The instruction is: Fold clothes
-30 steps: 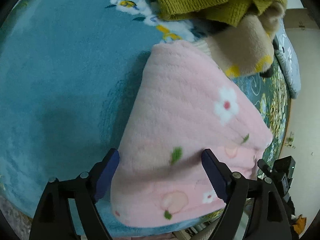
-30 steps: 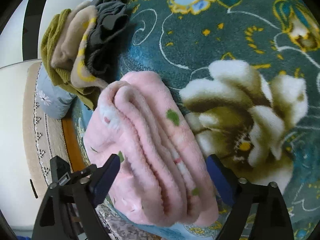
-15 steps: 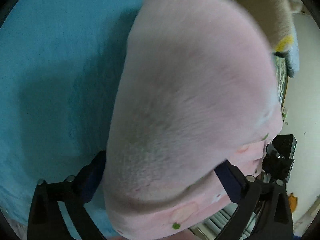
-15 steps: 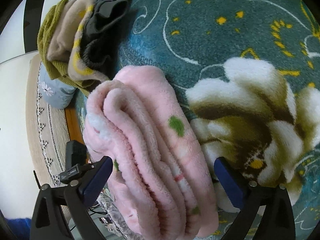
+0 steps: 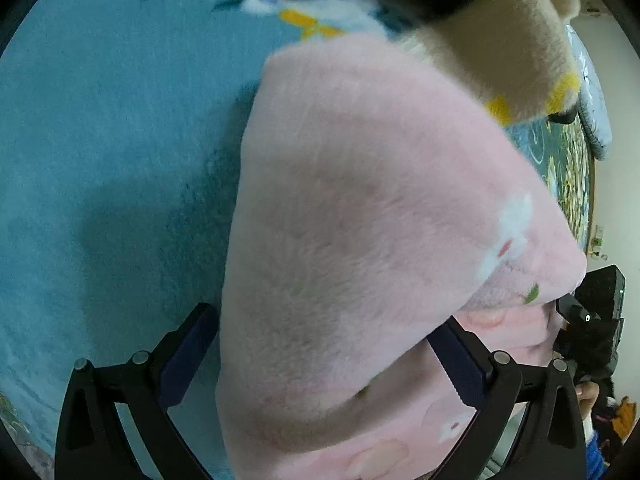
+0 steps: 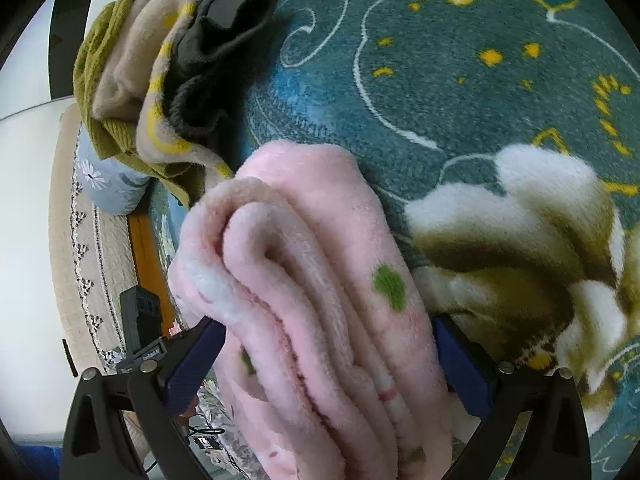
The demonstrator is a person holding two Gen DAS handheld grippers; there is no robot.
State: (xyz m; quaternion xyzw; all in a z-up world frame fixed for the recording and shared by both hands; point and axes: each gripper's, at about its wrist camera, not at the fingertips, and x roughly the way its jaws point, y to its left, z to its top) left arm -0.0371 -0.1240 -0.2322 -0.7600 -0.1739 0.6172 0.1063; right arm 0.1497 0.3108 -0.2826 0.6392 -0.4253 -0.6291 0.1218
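A folded pink fleece garment (image 5: 372,216) with white flowers and green leaves fills the left wrist view. My left gripper (image 5: 324,356) has its blue-padded fingers on either side of the fold and is shut on it. In the right wrist view the garment's stacked folded edge (image 6: 312,304) lies between the fingers of my right gripper (image 6: 328,364), which is shut on the thick bundle. The garment is held over a teal floral blanket (image 6: 460,80). The other gripper's black body (image 5: 592,320) shows at the right edge of the left view.
A pile of folded clothes, olive knit (image 6: 100,60), beige fleece (image 6: 132,64) and dark grey (image 6: 224,32), sits just beyond the pink garment. A light blue pillow (image 6: 108,184) and an orange bed edge (image 6: 144,248) lie to the left. Plain teal blanket (image 5: 100,140) spreads left.
Both grippers moved the pink bundle toward the clothes pile; the pile now sits closer in both views. The grips on the garment have not changed.
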